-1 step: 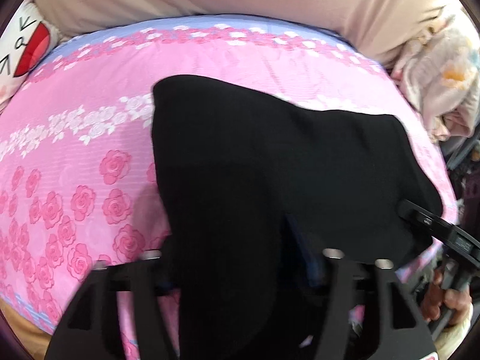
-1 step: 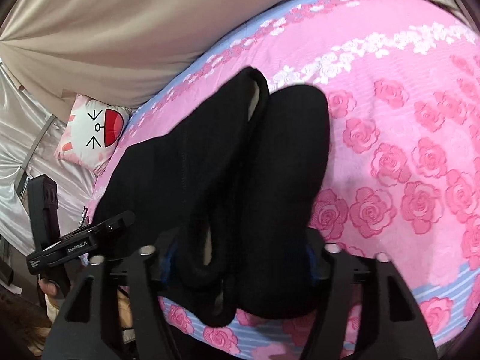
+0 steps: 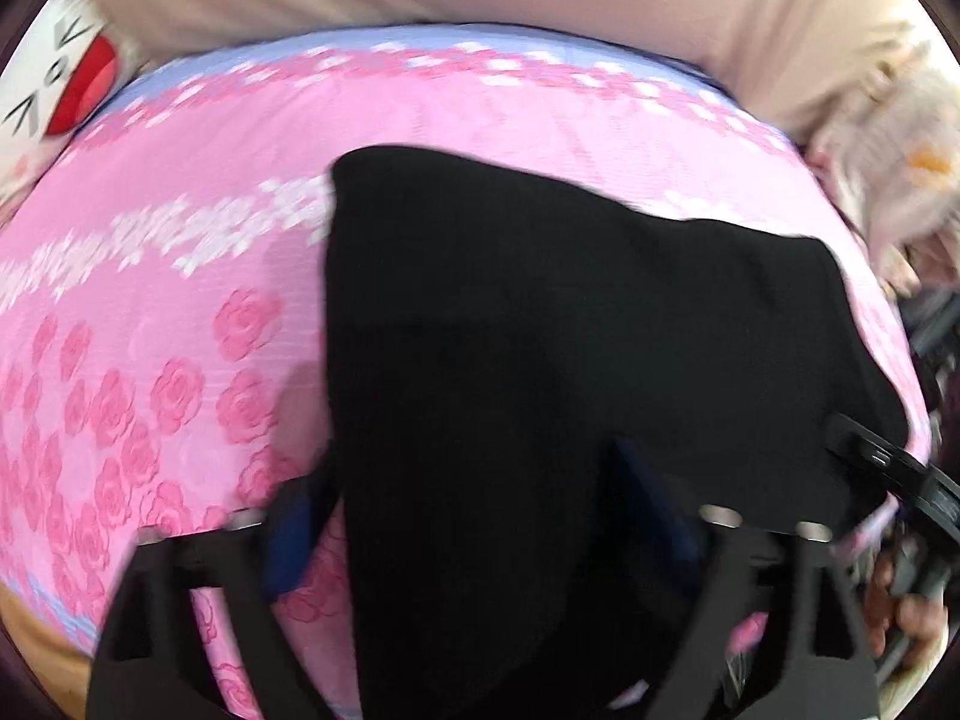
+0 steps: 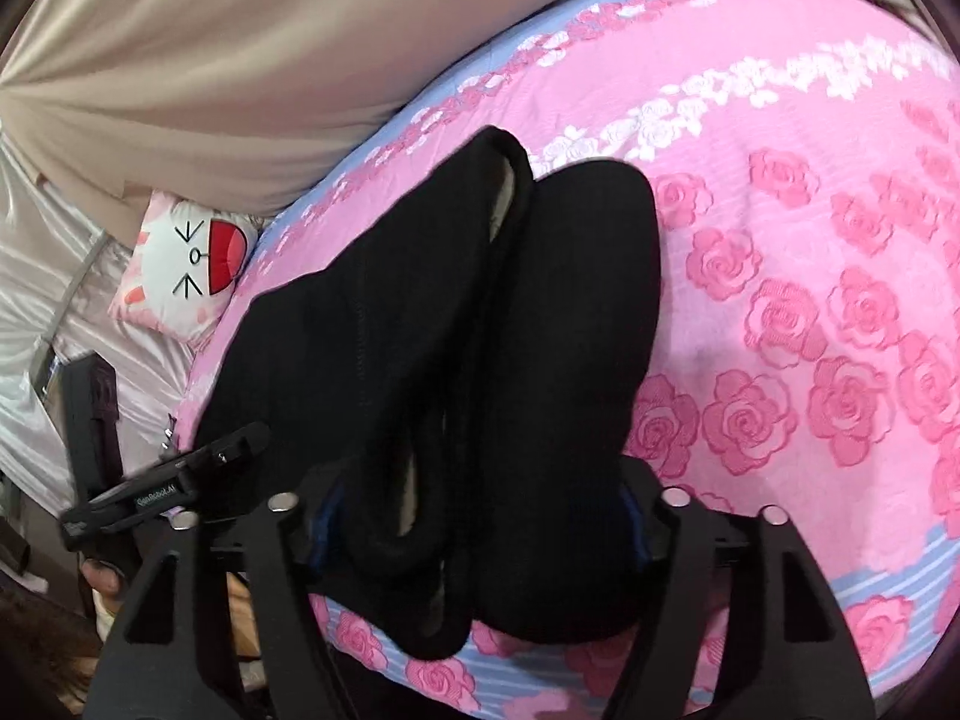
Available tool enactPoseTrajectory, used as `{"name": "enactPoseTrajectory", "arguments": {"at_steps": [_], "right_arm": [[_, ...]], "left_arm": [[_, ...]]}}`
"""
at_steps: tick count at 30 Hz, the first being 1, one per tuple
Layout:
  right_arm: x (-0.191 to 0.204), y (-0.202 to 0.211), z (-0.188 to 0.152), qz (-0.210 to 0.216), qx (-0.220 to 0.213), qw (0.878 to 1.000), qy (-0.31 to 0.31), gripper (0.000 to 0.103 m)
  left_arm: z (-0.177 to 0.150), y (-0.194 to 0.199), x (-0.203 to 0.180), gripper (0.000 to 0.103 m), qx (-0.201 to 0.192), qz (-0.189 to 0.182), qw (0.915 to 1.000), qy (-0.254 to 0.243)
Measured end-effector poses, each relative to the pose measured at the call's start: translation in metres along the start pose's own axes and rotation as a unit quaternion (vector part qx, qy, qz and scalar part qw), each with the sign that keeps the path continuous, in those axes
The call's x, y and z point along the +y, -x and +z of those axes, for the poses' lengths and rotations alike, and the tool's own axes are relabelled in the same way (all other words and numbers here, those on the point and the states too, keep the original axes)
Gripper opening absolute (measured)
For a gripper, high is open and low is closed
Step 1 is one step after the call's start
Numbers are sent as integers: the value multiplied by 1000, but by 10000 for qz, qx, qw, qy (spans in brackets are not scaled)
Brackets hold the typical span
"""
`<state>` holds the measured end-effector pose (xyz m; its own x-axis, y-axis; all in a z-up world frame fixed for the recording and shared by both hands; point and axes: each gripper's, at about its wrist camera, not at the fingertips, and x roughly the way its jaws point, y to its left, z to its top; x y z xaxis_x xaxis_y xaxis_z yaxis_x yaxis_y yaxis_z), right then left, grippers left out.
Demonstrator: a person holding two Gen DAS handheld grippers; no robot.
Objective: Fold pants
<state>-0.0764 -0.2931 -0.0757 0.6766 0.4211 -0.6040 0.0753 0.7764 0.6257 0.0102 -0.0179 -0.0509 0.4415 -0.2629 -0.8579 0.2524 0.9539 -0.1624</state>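
- Left gripper (image 3: pixel 474 528): jaws just opened, now spread wide; black pants (image 3: pixel 570 330) between them, left-hand pad clear of the cloth.
- Right gripper (image 4: pixel 480 510): jaws also just opened, parted part-way; bunched end of the pants filling the gap, pad contact unclear.
- Reads as a release after a fold: pants lying doubled in 2 thick layers on the bed (image 3: pixel 180 300), no lifting visible.
- Likely left to do: withdrawing both tools, perhaps smoothing or 1 more fold.
- Near end of the pants close to the bed's blue-striped front edge, so a risk of dragging cloth off when pulling back.
- Plenty of bare rose-print cover beside and beyond the pants; cartoon pillow (image 4: pixel 186 264) well apart at the far corner.
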Motion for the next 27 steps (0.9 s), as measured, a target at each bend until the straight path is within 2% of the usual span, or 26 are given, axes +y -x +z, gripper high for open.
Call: {"name": "enactPoseTrajectory", "arguments": {"at_steps": [3,4,6,8,11,18,27], "right_arm": [[5,-3,0,-49,-61,9999,71,72],[7,-3,0,-106,-78,9998,121,71],[9,-3,-2,-182,-121,9996,180,61],[8,-1,-2,-111,-161,9997,124,54],[13,3,-2,-132,-213,9995,179,49],[28,18,2,-70,-354,9988,330,46],[52,40,11,46,-577,9966,586,45]], "left_arm": [[1,-8,12,95,168,-320,9987,355],[1,-8,12,93,183,-367,9986,337],[2,-6,8,76,198,-552,9980,227],[2,0,2,64,139,-506,9985,141],[2,11,-4,38,15,-435,9991,18],[7,29,-10,32,-126,-523,9985,-70],[21,65,-20,32,-583,-624,9960,-275]]}}
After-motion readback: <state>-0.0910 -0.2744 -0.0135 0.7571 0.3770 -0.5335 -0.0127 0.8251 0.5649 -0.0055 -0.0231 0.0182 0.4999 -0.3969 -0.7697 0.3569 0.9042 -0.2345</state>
